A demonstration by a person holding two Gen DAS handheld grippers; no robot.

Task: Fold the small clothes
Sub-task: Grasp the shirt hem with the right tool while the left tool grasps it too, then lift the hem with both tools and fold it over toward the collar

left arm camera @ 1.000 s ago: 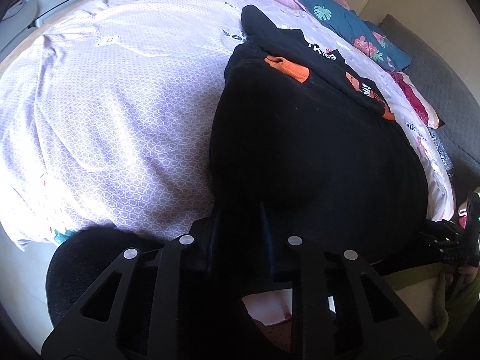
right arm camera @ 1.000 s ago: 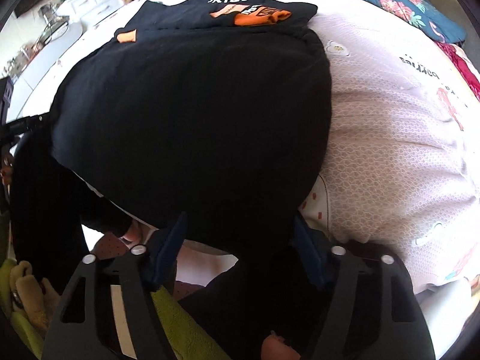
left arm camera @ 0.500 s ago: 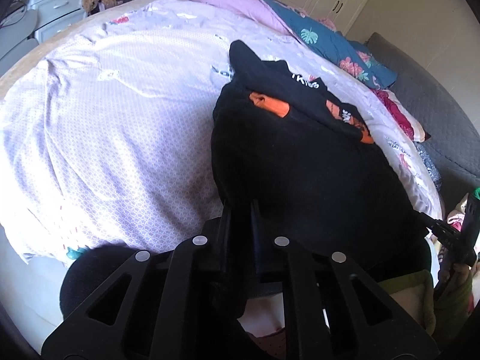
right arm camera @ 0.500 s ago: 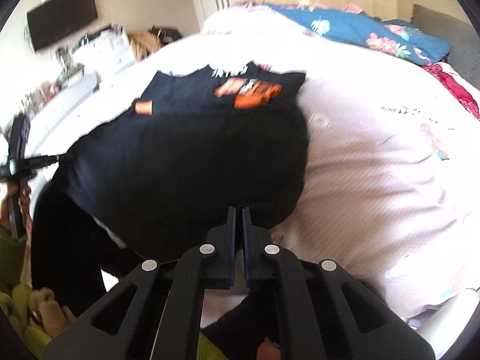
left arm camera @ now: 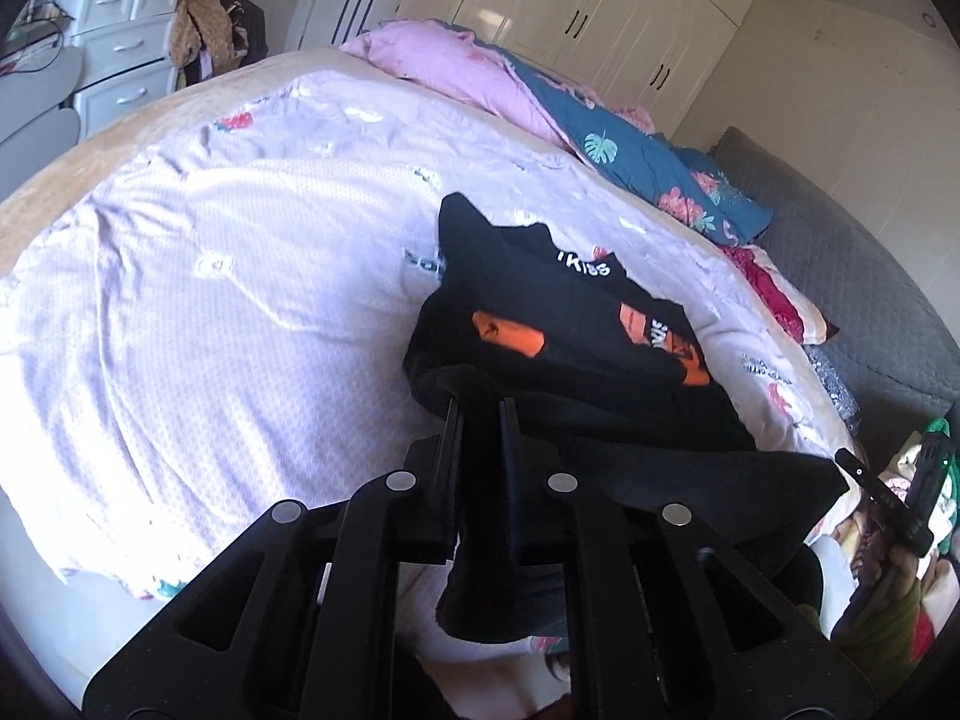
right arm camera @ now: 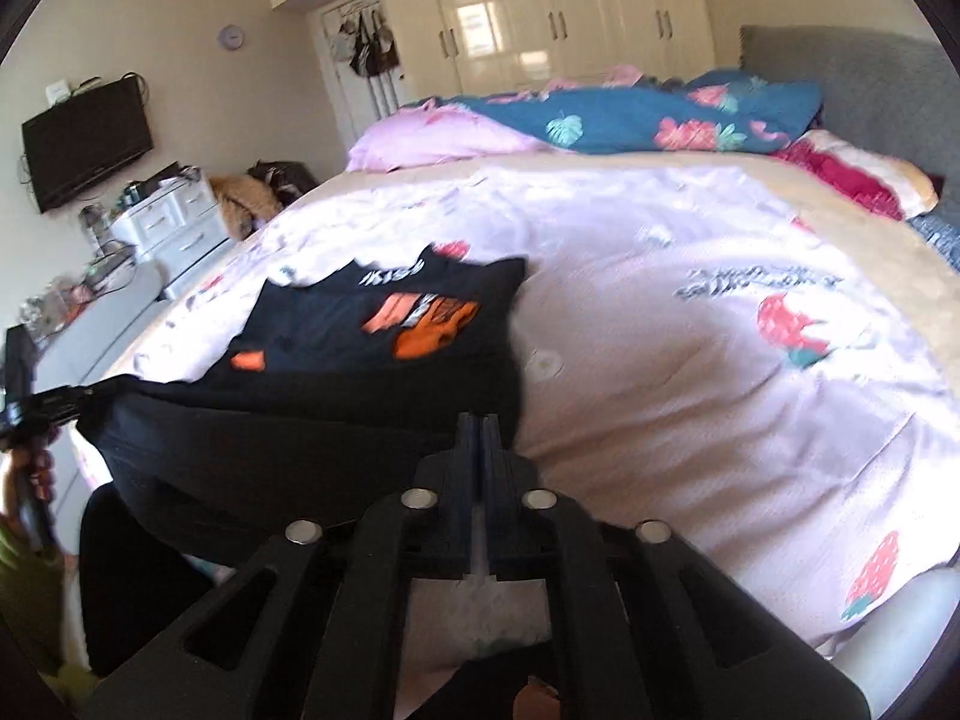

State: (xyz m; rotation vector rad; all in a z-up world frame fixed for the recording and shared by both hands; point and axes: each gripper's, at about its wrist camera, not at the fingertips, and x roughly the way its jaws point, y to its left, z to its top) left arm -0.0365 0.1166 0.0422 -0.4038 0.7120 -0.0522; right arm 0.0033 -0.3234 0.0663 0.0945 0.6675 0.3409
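The black T-shirt [left arm camera: 576,324] lay on the lilac bedspread [left arm camera: 240,312] near the foot edge of the bed, its printed end with the white lettering and orange patches toward the pillows and its hem end toward the person. That hem end was off the bed: the left gripper [left arm camera: 480,414] had its jaws nearly together, pinched on dark cloth at one near corner, and the right gripper [right arm camera: 480,426] had its jaws fully together at the other. In the right wrist view the cloth sat just left of the closed jaws, and blur hid whether a fold ran between them; the taut black edge strung across to the other gripper suggested that it did.

The relation that mattered was this: the shirt's long axis ran from the foot edge toward the head of the bed, straight ahead of both pairs of jaws, while the lifted hem stretched crosswise between them. Each gripper held its own corner, so neither was nearer; the printed half lay flat and ahead of both. By my reading, the coming move was to carry the hem forward along that axis and lay it over the printed half, both hands travelling level so the edge stayed square. An uneven pull would likely have skewed the fold.
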